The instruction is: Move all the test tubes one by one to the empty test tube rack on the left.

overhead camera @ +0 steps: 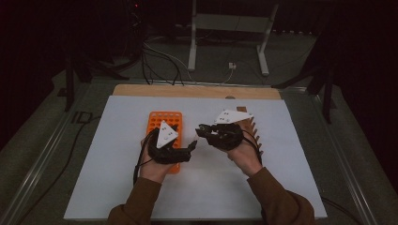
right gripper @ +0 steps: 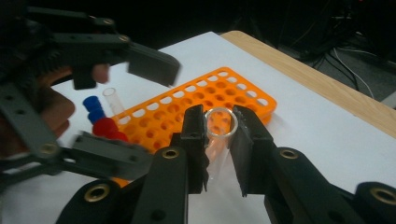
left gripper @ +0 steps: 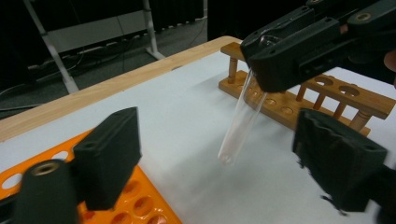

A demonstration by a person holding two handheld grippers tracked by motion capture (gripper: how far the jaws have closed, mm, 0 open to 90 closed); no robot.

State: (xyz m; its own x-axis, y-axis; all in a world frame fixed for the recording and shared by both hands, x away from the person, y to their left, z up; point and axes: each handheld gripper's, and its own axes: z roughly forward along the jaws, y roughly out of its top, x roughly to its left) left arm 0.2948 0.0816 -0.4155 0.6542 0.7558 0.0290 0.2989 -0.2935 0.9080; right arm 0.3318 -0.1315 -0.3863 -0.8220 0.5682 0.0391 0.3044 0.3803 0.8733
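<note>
White sheeting covers the table point(overhead camera: 117, 187), with a bare wooden strip at its far edge and a dark room beyond.

At the centre of the work is a clear glass test tube point(left gripper: 240, 119), pinched near its open mouth by the right gripper point(right gripper: 219, 135), whose jaws are closed tight on the rim. In the left gripper view the tube hangs from that grip, slanting down toward seven o'clock, its rounded bottom just above the sheet. The left gripper point(left gripper: 215, 154) faces it with jaws standing wide, one pad either side of the tube's lower end and neither touching it.

An orange plastic tube rack point(right gripper: 205, 105) lies at nine o'clock of the tube in the high view, holding another tube and red and blue caps point(right gripper: 105, 119) at its near end. A wooden peg rack point(left gripper: 322, 95) sits at three o'clock, under the right hand.

The risk, as I judge it: the glass is slick and held only at the rim, so a hand-over squeezed off-centre could lever it loose, or a release made too early could drop it onto the table.
</note>
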